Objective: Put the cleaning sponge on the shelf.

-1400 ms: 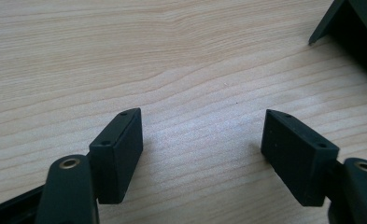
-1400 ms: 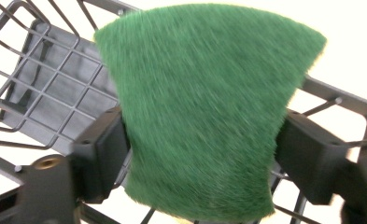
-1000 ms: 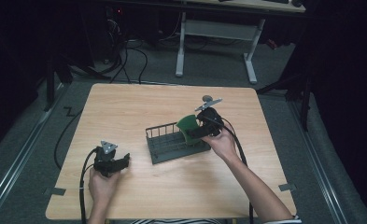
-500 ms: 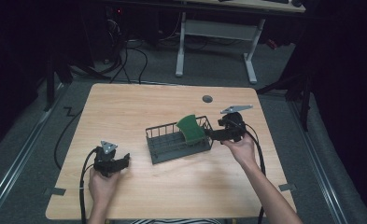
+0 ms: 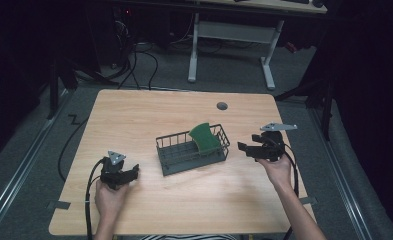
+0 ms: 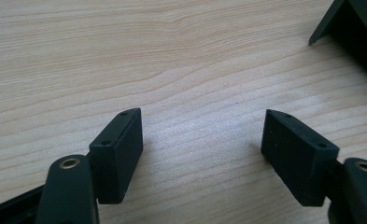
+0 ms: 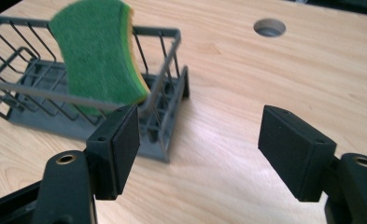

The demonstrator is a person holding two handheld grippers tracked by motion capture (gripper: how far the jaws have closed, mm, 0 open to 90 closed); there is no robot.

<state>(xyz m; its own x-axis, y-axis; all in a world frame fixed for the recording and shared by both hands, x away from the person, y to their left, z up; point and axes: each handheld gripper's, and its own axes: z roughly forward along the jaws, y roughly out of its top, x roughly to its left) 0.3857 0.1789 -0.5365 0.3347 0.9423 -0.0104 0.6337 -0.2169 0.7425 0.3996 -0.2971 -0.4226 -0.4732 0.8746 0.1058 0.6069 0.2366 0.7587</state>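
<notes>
High view, step: the green, curved scouring sponge with a yellow backing (image 5: 204,137) leans upright inside the dark grey wire basket (image 5: 176,159), at its right end; placing looks done, and the right gripper (image 5: 245,148) stands just right of the basket, holding nothing.
High view, left: left gripper (image 5: 132,172) rests near the table's front edge, well apart from the basket.
Left gripper view: jaws spread over bare light wooden table (image 6: 172,56), nothing between them.
Right gripper view: jaws apart and empty (they have just been closing a little); sponge (image 7: 99,56) tilted against the basket wall (image 7: 169,60).
Next move: probably just parking the hand; no grip needed.
Surroundings: round cable hole (image 7: 269,27) beyond the basket.
Obstacles: none near.
</notes>
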